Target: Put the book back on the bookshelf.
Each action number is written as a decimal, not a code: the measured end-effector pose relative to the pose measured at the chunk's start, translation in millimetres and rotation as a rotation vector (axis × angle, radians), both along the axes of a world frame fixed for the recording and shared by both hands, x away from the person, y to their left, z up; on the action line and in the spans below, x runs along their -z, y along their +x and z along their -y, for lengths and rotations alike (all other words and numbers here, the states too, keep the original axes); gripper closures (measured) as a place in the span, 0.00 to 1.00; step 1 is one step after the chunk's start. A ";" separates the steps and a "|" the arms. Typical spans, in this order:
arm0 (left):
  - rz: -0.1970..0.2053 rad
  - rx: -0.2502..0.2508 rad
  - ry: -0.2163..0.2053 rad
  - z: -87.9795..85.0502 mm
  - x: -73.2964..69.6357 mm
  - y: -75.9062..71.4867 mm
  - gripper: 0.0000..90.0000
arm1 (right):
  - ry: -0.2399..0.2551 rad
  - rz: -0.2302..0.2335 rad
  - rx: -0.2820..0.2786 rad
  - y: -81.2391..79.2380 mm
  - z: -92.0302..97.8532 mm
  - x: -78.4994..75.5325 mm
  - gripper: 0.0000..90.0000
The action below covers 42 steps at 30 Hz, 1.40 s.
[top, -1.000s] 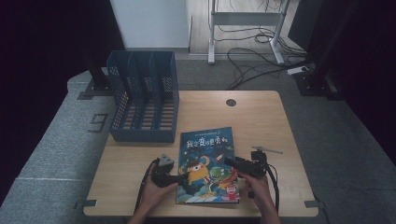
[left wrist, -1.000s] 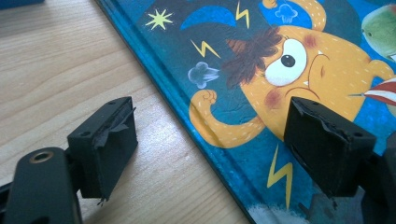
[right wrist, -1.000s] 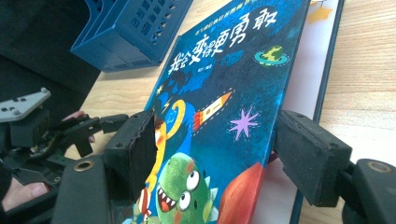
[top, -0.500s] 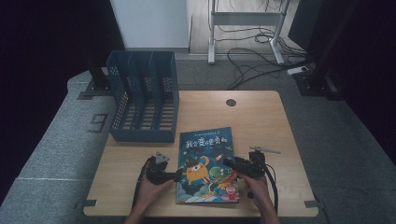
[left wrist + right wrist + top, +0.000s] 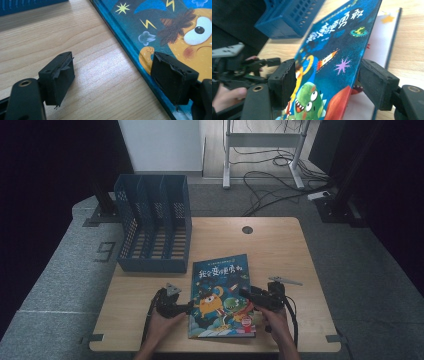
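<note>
A blue picture book [image 5: 220, 292] with cartoon monsters on its cover lies on the wooden table [image 5: 280, 250]. My left gripper [image 5: 189, 306] is at the book's left edge. In the left gripper view it [image 5: 113, 68] stands open, one jaw over bare wood and the other over the book [image 5: 175, 30]. My right gripper [image 5: 244, 294] reaches in from the book's right side. Its jaws [image 5: 328, 72] straddle the raised, tilted front cover [image 5: 342, 37], with a white page [image 5: 382, 40] showing beneath. They have just been closing a little, but the pads stand apart from the cover.
A blue mesh file rack [image 5: 152, 230] with several slots stands at the table's back left, just behind the book. A round cable hole [image 5: 247, 229] sits near the far edge. Cables and a metal stand lie on the floor beyond.
</note>
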<state>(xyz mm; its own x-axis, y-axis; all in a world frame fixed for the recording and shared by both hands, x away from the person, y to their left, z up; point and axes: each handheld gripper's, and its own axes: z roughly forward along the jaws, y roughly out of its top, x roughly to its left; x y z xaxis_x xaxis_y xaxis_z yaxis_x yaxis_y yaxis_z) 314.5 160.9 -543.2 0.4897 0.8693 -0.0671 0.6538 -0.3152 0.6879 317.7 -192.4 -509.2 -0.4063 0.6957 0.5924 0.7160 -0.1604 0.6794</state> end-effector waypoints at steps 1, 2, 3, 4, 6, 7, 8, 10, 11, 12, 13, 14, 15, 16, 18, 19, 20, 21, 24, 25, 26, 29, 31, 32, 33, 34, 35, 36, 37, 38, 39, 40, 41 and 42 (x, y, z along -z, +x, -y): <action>0.000 0.000 0.000 0.0 0.0 0.0 0.21 | 0.025 0.002 -0.008 -0.5 1.1 -1.5 0.34; -0.004 -0.003 -0.007 -0.5 0.3 0.2 0.21 | 0.048 0.003 -0.021 -0.7 2.4 -2.4 0.34; -0.008 -0.004 -0.013 -1.1 0.5 0.5 0.21 | 0.068 0.001 -0.030 -0.8 3.4 -3.0 0.36; -0.008 -0.004 -0.013 -1.1 0.5 0.5 0.21 | 0.068 0.001 -0.030 -0.8 3.4 -3.0 0.36; -0.011 -0.004 -0.020 -1.8 0.9 0.7 0.21 | 0.139 -0.025 -0.139 1.5 -3.5 1.7 0.41; -0.011 -0.003 -0.020 -1.8 0.9 0.7 0.21 | 0.089 -0.014 -0.111 1.2 -9.5 2.7 0.41; -0.011 -0.002 -0.020 -1.8 0.9 0.7 0.21 | 0.040 -0.003 -0.087 1.6 -13.8 3.9 0.41; -0.010 -0.001 -0.020 -2.0 0.9 0.8 0.21 | -0.019 0.021 -0.068 4.3 -20.7 9.2 0.41; -0.011 0.003 -0.019 -2.2 0.9 1.2 0.21 | -0.027 0.027 -0.072 6.2 -20.9 11.1 0.42; -0.011 0.003 -0.019 -2.2 0.9 1.2 0.21 | -0.037 0.033 -0.073 7.8 -20.8 12.0 0.42; -0.012 0.007 -0.019 -2.5 0.9 1.7 0.21 | -0.050 0.045 -0.078 10.7 -19.6 13.4 0.43; -0.012 0.009 -0.019 -2.5 0.9 1.8 0.21 | -0.050 0.046 -0.081 12.7 -18.6 14.0 0.43; -0.011 0.009 -0.019 -2.6 0.9 1.8 0.21 | -0.051 0.052 -0.084 16.2 -16.9 14.7 0.44; -0.012 0.009 -0.019 -2.6 0.9 1.9 0.21 | -0.062 0.061 -0.088 18.8 -16.0 14.9 0.45; -0.012 0.008 -0.019 -2.4 0.8 1.9 0.21 | -0.071 0.066 -0.091 21.1 -15.8 15.1 0.46; -0.013 0.008 -0.018 -2.4 0.7 1.9 0.21 | -0.089 0.075 -0.098 28.5 -15.8 16.0 0.47; -0.013 0.009 -0.019 -2.5 0.7 2.0 0.21 | -0.093 0.079 -0.096 30.4 -16.2 16.3 0.47; -0.013 0.009 -0.019 -2.5 0.7 2.0 0.21 | -0.094 0.088 -0.095 32.9 -16.0 17.2 0.48; -0.013 0.011 -0.018 -2.6 0.7 2.1 0.21 | -0.089 0.091 -0.082 38.0 -14.0 20.9 0.50; -0.013 0.011 -0.017 -2.5 0.7 2.2 0.21 | -0.089 0.086 -0.077 38.4 -13.4 21.4 0.50; -0.013 0.011 -0.017 -2.5 0.7 2.1 0.21 | -0.093 0.083 -0.073 38.6 -12.8 21.6 0.51; -0.013 0.014 -0.017 -2.9 0.7 2.1 0.21 | -0.115 0.097 -0.062 37.8 -12.5 21.2 0.55; -0.013 0.015 -0.016 -3.0 0.7 2.0 0.21 | -0.113 0.092 -0.055 37.5 -12.1 20.9 0.58; -0.015 0.021 -0.016 -3.1 0.4 1.8 0.22 | -0.120 0.091 -0.051 37.4 -11.8 21.0 0.59; -0.017 0.024 -0.015 -3.2 0.2 1.8 0.22 | -0.124 0.089 -0.049 37.3 -11.6 21.0 0.60; -0.018 0.026 -0.015 -3.2 0.0 1.7 0.22 | -0.120 0.086 -0.049 37.1 -11.0 21.1 0.61; -0.019 0.028 -0.015 -3.2 -0.1 1.5 0.22 | -0.111 0.084 -0.047 36.9 -10.0 20.8 0.63; -0.018 0.029 -0.016 -3.1 -0.1 1.3 0.23 | -0.100 0.083 -0.045 37.1 -8.7 20.4 0.64; -0.018 0.030 -0.016 -3.1 -0.1 1.2 0.23 | -0.091 0.080 -0.045 36.7 -7.5 19.4 0.66; -0.017 0.030 -0.016 -3.1 -0.1 1.2 0.23 | -0.085 0.086 -0.048 36.7 -5.8 18.7 0.67; -0.015 0.032 -0.017 -2.9 0.0 0.9 0.23 | -0.059 0.100 -0.053 35.6 -3.5 17.5 0.71; -0.006 0.035 -0.017 -2.4 0.1 0.1 0.24 | -0.029 0.112 -0.061 34.6 -1.0 15.3 0.73; 0.005 0.039 -0.011 -1.5 0.1 -1.0 0.26 | -0.012 0.122 -0.068 33.1 0.2 12.1 0.74; 0.016 0.043 -0.005 -0.2 -0.1 -2.1 0.26 | -0.012 0.134 -0.074 31.2 0.5 9.1 0.75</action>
<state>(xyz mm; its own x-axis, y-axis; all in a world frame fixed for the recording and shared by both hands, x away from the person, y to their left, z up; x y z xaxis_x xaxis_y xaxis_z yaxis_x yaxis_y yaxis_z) 312.4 161.1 -543.1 0.5275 0.8471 -0.0636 0.6289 -0.3391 0.6997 348.8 -192.9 -518.3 -0.5320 0.6673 0.5213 0.6282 -0.1018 0.7714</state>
